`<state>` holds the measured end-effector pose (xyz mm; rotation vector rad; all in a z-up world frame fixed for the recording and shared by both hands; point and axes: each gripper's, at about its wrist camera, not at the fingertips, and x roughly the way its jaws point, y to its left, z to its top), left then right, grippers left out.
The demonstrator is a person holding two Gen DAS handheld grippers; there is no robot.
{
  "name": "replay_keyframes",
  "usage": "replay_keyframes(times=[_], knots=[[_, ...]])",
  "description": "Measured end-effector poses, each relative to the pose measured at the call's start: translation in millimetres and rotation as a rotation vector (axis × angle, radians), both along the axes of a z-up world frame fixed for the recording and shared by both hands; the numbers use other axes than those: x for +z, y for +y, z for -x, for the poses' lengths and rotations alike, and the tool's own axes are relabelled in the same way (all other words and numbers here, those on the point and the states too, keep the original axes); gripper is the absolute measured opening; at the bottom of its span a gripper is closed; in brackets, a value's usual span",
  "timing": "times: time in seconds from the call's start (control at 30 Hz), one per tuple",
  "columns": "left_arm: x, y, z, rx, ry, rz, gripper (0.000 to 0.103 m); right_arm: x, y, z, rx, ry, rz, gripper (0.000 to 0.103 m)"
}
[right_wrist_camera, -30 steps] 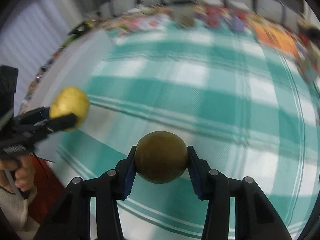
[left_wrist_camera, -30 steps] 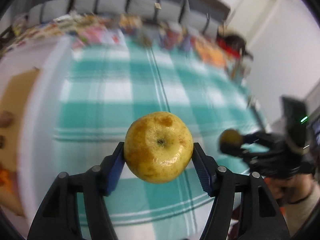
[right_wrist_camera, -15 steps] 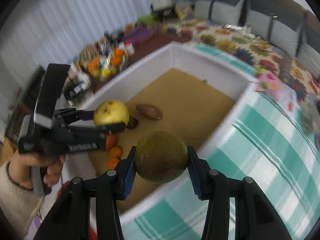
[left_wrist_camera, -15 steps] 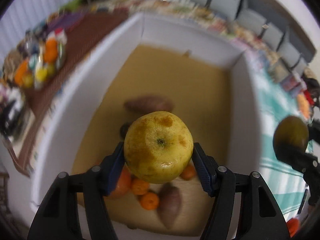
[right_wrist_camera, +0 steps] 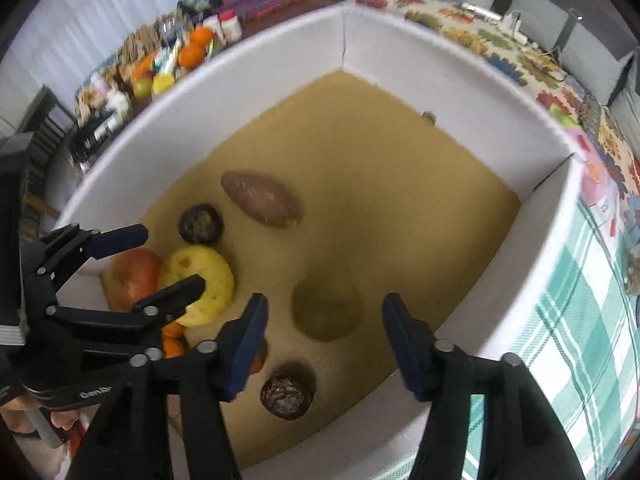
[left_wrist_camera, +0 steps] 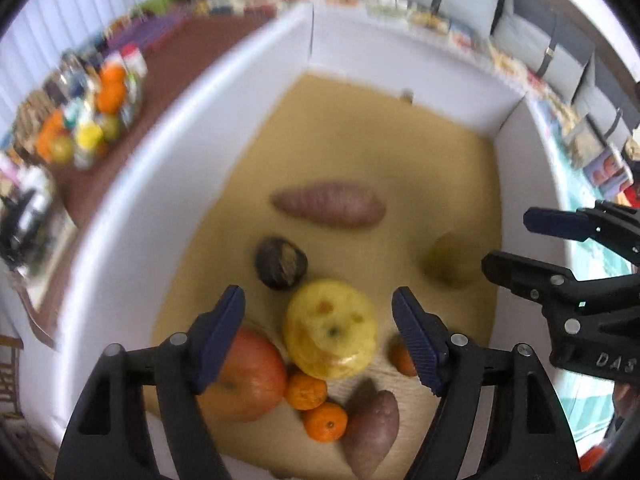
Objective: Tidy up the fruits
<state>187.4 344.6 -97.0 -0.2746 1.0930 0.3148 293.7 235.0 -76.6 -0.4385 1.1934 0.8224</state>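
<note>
Over the white box (left_wrist_camera: 132, 208) my left gripper (left_wrist_camera: 320, 320) points down, its jaws opening. The yellow apple (left_wrist_camera: 332, 328) is blurred below and between the fingers, free of the pads, beside a red apple (left_wrist_camera: 244, 376). My right gripper (right_wrist_camera: 326, 332) hangs over the same box (right_wrist_camera: 532, 264), its jaws also opening. The brownish-green fruit (right_wrist_camera: 326, 306) shows blurred on the tan floor between its fingers, untouched by the pads. Each gripper shows in the other's view: the right gripper (left_wrist_camera: 532, 244) open at the right edge, the left gripper (right_wrist_camera: 172, 258) open above the yellow apple (right_wrist_camera: 218, 276).
The box also holds two sweet potatoes (left_wrist_camera: 328, 204) (left_wrist_camera: 370, 428), two dark round fruits (right_wrist_camera: 200, 224) (right_wrist_camera: 286, 390) and small oranges (left_wrist_camera: 306, 390). A green checked cloth (right_wrist_camera: 592, 340) lies to the right. Bottles and fruit (left_wrist_camera: 92, 120) crowd a brown surface at the left.
Both grippers swung from over the checked cloth to over the box. Their jaws then spread, and the yellow apple and the green fruit left the pads and dropped toward the box floor.
</note>
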Motion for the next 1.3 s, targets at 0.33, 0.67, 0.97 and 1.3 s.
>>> replay_keyframes(times=[0.33, 0.67, 0.97, 1.3], knots=[[136.1, -28.7, 65.1, 0.020, -0.271, -0.252, 0.094, 125.7, -39.8, 57.0, -0.046, -0.167, -0.108, 0.103], [112.7, -37.7, 126.8, 0.152, -0.137, -0.249, 0.094, 107.4, -75.0, 126.7, -0.134, -0.111, -0.106, 0.103], [107.0, -43.7, 155.4, 0.154, -0.138, -0.227, 0.094, 102.4, -60.4, 144.8, -0.162, -0.064, -0.095, 0.103], [102.5, -28.8, 162.3, 0.188, -0.111, -0.159, 0.094, 115.0, -42.1, 157.6, -0.128, -0.116, -0.089, 0.103]])
